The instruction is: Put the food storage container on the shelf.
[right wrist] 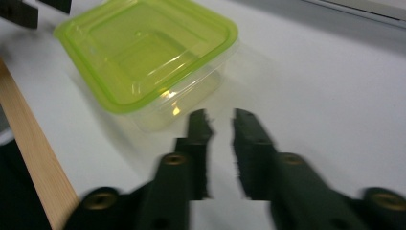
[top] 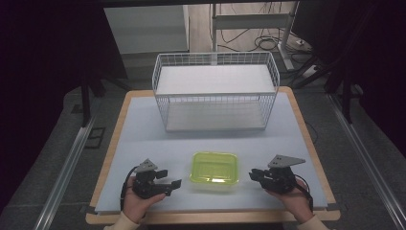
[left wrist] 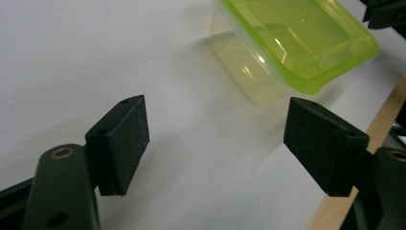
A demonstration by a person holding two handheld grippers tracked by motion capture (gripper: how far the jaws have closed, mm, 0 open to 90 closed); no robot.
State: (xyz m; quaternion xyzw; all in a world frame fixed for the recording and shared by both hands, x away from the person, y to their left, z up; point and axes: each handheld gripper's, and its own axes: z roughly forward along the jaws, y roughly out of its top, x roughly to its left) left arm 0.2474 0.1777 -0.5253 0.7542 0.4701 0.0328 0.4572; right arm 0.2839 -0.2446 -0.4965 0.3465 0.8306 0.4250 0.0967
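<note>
Left gripper (top: 168, 184) sits wide open at about seven o'clock on the table, jaws spread with bare mat between them, pointing across toward the container (top: 214, 169). Right gripper (top: 254, 175) at roughly five o'clock has its jaws parted by a narrow gap, nothing between them, tips aimed back at the container from the other side.

The container, clear plastic with a lime-green lid, rests flat near the front edge at six o'clock, between the two grippers and touching neither.

Now the surface: a pale grey-blue mat (top: 143, 129) covers the table (top: 111, 155), with a wooden rim showing around it. At twelve o'clock a white wire basket (top: 215, 91) stands well apart from the container. Beyond the table are a dim grey floor, cables (top: 268, 40) at one o'clock and metal rails running down either side.

Hands: the left hand (top: 136, 201) comes up from the bottom edge, cupping its gripper from below. The right hand (top: 297, 199) does likewise at the far side, grey three-cornered plate on top.

The left gripper view (left wrist: 216, 143) gives the underside detail, the transparent wall of the container (left wrist: 297, 43) beneath the green lid. The right gripper view (right wrist: 220, 127) is blurred, yet shows the lid's stepped recess (right wrist: 143, 52) and the wooden edge at nine o'clock. The high view alone takes in basket and room.
</note>
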